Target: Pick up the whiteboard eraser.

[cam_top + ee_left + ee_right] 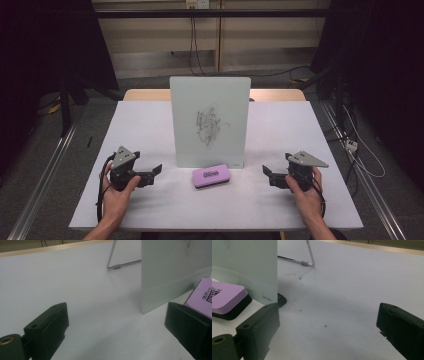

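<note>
A small white board (210,120) stands upright on a wire stand at the middle of the table, with dark scribbles on its face. A purple eraser (211,176) with a black base lies flat in front of it. My left gripper (156,172) rests on the table left of the eraser, jaws wide open and empty. My right gripper (266,175) rests to the eraser's right, also open and empty. In the left gripper view my gripper (116,327) faces the board's edge (175,272) and the eraser (202,301). In the right gripper view my gripper (328,327) faces the eraser (227,298) and board (247,267).
The white table top (145,130) spreads around the board. The board's wire stand (308,255) reaches back behind it. Small dark specks (300,278) dot the table near the board's corner. Cables and metal rails run along the floor on both sides.
</note>
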`<action>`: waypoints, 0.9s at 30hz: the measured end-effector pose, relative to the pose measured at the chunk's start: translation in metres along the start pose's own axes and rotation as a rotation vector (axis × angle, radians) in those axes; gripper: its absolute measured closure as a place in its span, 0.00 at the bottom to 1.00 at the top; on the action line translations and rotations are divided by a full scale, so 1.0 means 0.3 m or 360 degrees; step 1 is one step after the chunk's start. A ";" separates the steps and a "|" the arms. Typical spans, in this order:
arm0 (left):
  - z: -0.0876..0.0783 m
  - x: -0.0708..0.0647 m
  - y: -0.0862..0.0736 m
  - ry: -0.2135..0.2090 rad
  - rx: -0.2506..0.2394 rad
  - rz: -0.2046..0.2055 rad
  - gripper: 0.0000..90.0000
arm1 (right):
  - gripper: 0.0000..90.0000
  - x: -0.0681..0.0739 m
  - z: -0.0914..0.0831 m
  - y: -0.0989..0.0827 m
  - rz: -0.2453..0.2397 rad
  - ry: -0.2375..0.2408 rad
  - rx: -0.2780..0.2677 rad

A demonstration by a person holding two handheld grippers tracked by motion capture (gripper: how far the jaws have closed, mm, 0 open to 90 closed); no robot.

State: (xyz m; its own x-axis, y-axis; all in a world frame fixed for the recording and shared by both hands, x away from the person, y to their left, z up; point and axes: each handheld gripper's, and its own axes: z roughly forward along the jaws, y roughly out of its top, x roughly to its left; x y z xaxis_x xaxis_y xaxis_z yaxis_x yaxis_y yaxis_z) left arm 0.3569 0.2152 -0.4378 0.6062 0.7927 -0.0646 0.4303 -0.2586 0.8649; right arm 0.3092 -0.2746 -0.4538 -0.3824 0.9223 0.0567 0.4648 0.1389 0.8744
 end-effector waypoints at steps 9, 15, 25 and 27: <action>0.013 -0.006 0.000 -0.0025 0.0005 -0.0007 0.07 | 0.06 -0.002 -0.005 -0.001 0.0015 0.0025 -0.0007; 0.027 -0.013 0.000 -0.0072 0.0049 0.0009 0.08 | 0.06 -0.002 -0.007 -0.002 0.0016 0.0034 -0.0010; 0.046 -0.034 0.019 -0.0170 0.0095 0.0069 0.09 | 0.06 0.000 -0.004 -0.002 -0.0001 0.0044 -0.0012; 0.046 -0.035 0.022 -0.0167 0.0105 0.0085 0.09 | 0.06 0.001 -0.003 -0.002 -0.0003 0.0044 -0.0011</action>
State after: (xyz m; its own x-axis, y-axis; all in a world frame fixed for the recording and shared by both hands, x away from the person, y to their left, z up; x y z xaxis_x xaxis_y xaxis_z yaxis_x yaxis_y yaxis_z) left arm 0.3624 0.1975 -0.4383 0.6946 0.7155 -0.0741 0.4364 -0.3373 0.8341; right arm 0.3081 -0.2749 -0.4538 -0.4051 0.9117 0.0685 0.4586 0.1377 0.8779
